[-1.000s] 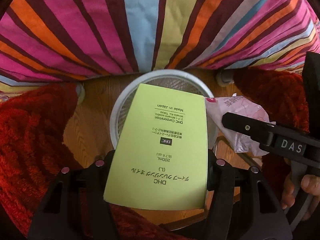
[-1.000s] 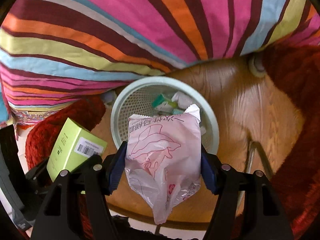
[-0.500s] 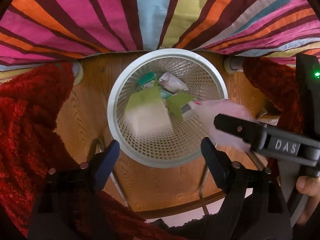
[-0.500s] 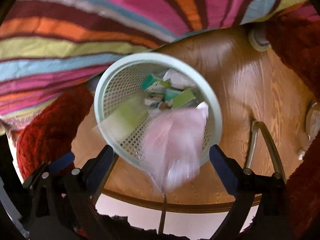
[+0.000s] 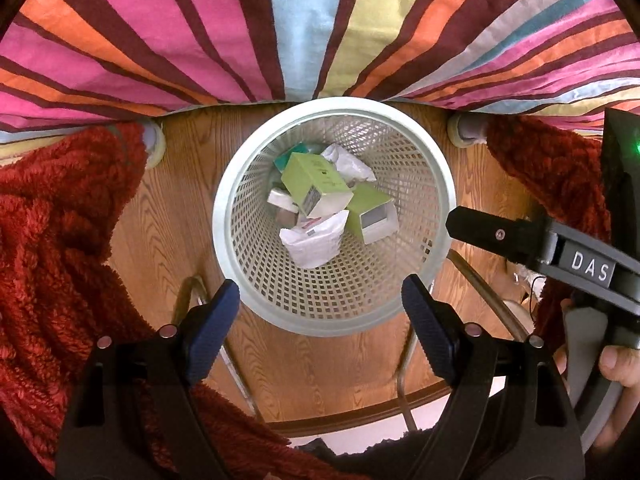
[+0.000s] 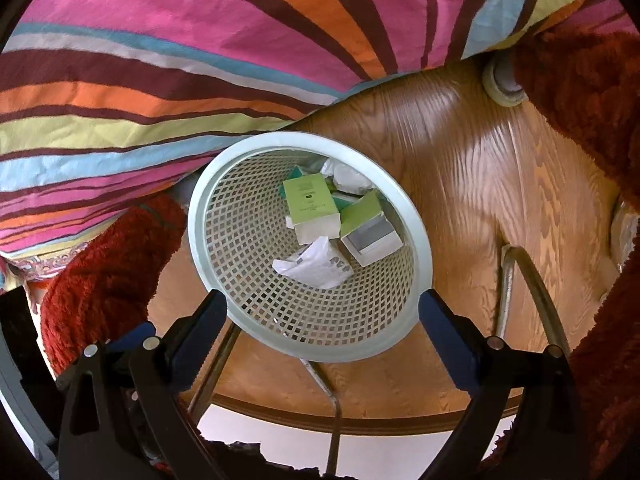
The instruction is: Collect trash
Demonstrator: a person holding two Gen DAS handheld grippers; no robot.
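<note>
Both the left gripper [image 5: 320, 312] and right gripper [image 6: 322, 318] (jaws spread, empty) hang over the mesh bin [image 5: 436, 184]

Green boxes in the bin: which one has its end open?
The right-hand green box, lying beside the white plastic bag in the mesh bin: its near end gapes, showing a grey inside. The other green box, left of it, shows closed faces only.

You look down on a glossy wood-grain floor [image 6: 500, 168] that catches pale glare. A striped cloth [image 5: 304, 28] in pink, orange, blue and maroon hangs across the top. Shaggy red rugs [image 5: 56, 248] flank both sides, and thin metal legs [image 6: 532, 280] stand on the boards
</note>
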